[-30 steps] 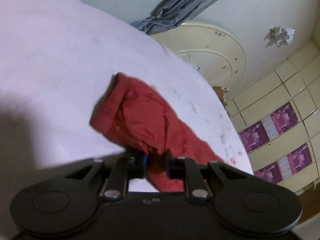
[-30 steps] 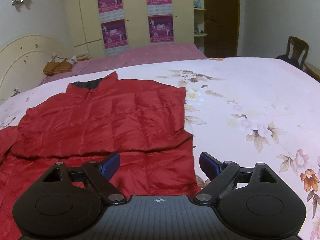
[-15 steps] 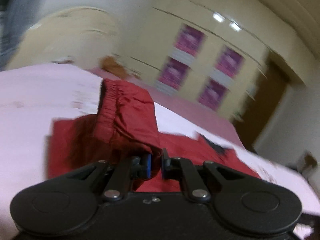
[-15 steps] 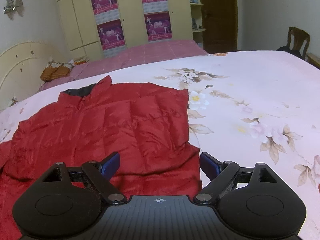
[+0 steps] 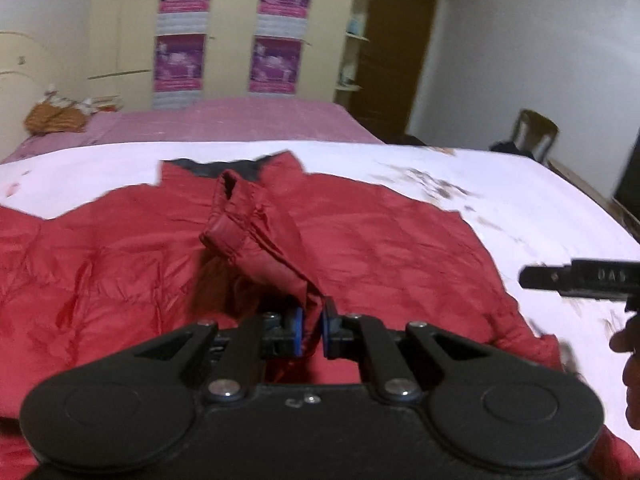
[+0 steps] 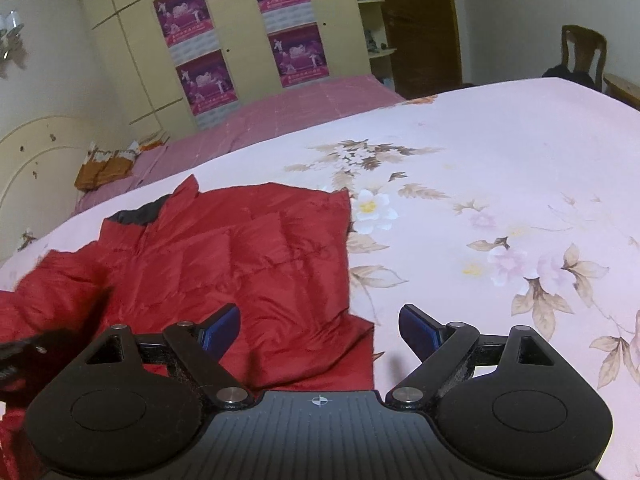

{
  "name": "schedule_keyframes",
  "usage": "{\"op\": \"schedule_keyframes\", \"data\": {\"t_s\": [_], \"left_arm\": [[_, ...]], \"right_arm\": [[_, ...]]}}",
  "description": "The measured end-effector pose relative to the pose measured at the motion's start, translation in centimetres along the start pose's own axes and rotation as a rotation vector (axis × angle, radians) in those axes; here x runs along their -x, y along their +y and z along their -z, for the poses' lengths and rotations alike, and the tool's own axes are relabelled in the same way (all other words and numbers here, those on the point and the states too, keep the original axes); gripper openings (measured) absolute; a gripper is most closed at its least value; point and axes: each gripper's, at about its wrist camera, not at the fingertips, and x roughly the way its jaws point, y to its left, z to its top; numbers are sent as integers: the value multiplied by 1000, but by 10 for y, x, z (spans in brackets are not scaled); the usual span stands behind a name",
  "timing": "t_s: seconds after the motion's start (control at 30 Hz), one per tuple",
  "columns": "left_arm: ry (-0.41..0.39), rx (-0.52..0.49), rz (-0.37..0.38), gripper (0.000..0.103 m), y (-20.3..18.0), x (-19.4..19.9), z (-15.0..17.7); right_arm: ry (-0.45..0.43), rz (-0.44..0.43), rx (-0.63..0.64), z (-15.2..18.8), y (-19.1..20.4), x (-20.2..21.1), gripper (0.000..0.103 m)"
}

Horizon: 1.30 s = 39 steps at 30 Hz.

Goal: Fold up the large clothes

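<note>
A red puffer jacket (image 5: pixel 380 248) with a dark collar lies spread on the floral bedsheet (image 5: pixel 540 216). My left gripper (image 5: pixel 311 330) is shut on the jacket's sleeve (image 5: pixel 256 236) and holds it lifted over the jacket's body, cuff pointing toward the collar. In the right wrist view the jacket (image 6: pixel 248 256) lies at the left and my right gripper (image 6: pixel 320 326) is open and empty above the jacket's right edge. Part of the right gripper (image 5: pixel 580 280) shows at the right edge of the left wrist view.
A second bed with a pink cover (image 6: pixel 300 108) stands behind, with an orange bundle (image 6: pixel 104 164) on it. Cream wardrobes with purple posters (image 6: pixel 200 80) line the far wall. A wooden chair (image 6: pixel 580 56) and a brown door (image 6: pixel 420 24) are at the right.
My left gripper has swung the held sleeve from the bed's left side over onto the jacket's body. My right gripper has shifted a little right along the jacket's edge and stays open.
</note>
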Motion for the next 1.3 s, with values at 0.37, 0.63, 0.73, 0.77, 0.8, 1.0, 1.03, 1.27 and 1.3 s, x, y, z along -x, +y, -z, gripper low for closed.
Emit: {"op": "schedule_keyframes", "data": {"t_s": [0.37, 0.63, 0.73, 0.77, 0.8, 1.0, 1.03, 1.27, 1.3], "left_arm": [[93, -112, 86, 35, -42, -34, -2], [5, -205, 64, 57, -28, 20, 12], [-64, -64, -68, 51, 32, 45, 20], [-80, -12, -122, 49, 56, 52, 23], [-89, 34, -160, 48, 76, 56, 25], [-68, 181, -228, 46, 148, 56, 29], [-48, 192, -219, 46, 152, 50, 31], [-40, 156, -197, 44, 144, 50, 42], [-45, 145, -196, 43, 142, 57, 43]], "right_arm": [[-11, 7, -59, -9, -24, 7, 86], [0, -117, -98, -13, -11, 7, 87], [47, -200, -144, -12, -3, -6, 86], [63, -212, -153, -11, -1, -11, 86], [76, -215, -150, -10, 3, -16, 85], [159, -262, -134, -5, 28, -47, 51], [165, -270, -131, -4, 30, -49, 51], [128, -286, -9, -6, 46, -31, 17], [112, -290, 12, -7, 47, -22, 17]]}}
